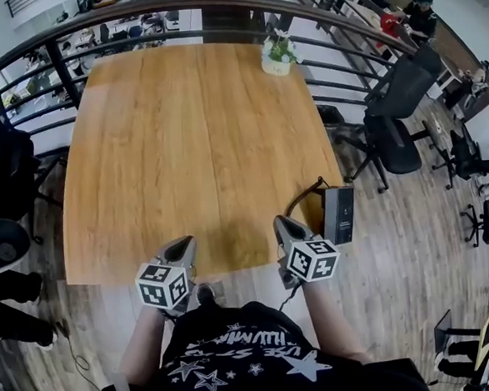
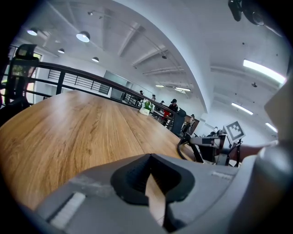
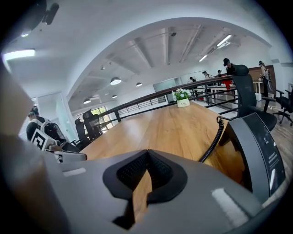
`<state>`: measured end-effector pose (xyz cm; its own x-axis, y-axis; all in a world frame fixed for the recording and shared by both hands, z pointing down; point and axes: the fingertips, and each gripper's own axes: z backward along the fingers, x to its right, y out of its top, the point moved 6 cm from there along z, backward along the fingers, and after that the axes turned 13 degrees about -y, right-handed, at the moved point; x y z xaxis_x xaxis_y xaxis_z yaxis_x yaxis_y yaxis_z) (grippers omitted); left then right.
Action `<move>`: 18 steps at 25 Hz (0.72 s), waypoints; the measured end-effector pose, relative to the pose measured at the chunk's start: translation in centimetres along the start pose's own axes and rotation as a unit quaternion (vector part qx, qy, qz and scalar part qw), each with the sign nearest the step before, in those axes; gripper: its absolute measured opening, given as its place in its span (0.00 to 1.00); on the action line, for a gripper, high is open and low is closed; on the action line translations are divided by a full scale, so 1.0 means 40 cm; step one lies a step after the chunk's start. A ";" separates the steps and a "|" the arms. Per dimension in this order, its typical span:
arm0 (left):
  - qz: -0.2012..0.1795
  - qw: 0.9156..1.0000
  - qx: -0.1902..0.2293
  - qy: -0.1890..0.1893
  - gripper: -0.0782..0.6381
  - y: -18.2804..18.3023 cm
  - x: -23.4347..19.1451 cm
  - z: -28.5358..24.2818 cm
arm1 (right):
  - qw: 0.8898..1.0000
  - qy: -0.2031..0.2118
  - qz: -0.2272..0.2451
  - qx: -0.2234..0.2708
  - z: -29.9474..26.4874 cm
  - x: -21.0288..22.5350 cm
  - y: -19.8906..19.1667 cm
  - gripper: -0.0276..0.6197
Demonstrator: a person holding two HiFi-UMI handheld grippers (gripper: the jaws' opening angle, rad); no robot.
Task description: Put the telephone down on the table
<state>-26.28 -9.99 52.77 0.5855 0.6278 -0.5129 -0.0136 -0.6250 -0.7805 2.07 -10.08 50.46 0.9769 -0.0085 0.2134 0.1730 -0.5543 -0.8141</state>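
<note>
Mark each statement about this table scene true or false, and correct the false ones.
1. A potted plant stands near the far edge of the wooden table. True.
2. The right hand-held gripper is clamped on the telephone. False: its jaws are together on nothing, and the telephone sits apart, to its right, by the table's near right corner.
3. A coiled cord runs from the telephone. True.
4. The left hand-held gripper has its jaws spread wide. False: they are together and empty.
5. The telephone lies in the middle of the table. False: it is at the right edge.
</note>
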 end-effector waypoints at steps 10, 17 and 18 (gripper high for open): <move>-0.006 1.000 0.002 0.009 0.11 -0.004 0.170 -0.014 | 0.998 0.056 0.002 0.000 0.106 0.009 0.004 0.04; -0.019 1.000 0.004 0.018 0.11 -0.049 0.276 -0.012 | 0.998 0.070 0.009 -0.003 0.201 0.048 -0.053 0.04; -0.020 1.000 0.005 0.019 0.11 -0.051 0.285 -0.010 | 0.997 0.072 0.010 -0.005 0.209 0.050 -0.059 0.04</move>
<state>-19.27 -1.74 48.67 0.6160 0.6335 -0.4682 0.0022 -0.5958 -0.8031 4.66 -1.84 48.30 0.9521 -0.1379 0.2727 0.1518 -0.5610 -0.8138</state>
